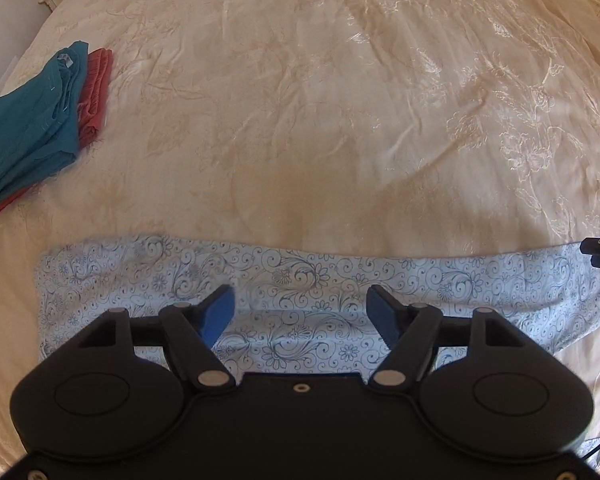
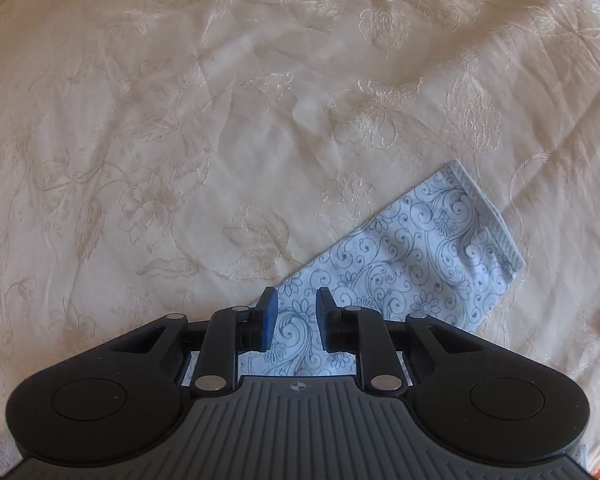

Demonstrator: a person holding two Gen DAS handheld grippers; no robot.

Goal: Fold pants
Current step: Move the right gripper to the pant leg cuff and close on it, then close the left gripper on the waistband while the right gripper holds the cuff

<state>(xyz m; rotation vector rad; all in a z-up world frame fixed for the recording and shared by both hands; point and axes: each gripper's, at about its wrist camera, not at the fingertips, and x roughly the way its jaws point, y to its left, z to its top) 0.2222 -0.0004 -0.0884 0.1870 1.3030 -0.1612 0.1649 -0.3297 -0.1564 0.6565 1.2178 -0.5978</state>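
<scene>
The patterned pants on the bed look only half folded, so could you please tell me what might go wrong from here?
1. The left gripper has its jaws wide above the middle of the patterned pants; closing there may pinch only the top layer.
2. The right gripper sits near the long edge, away from the hem, so that end could droop or twist when lifted.
3. The satin bedspread looks slippery, so the pants may slide.

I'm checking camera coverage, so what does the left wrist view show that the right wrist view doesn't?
Only the left wrist view shows the folded teal and red clothes, the open left gripper and the pants' long span. Only the right wrist view shows the pants' hemmed end and the right gripper's narrower gap. Both show the patterned pants on the cream bedspread.
</scene>
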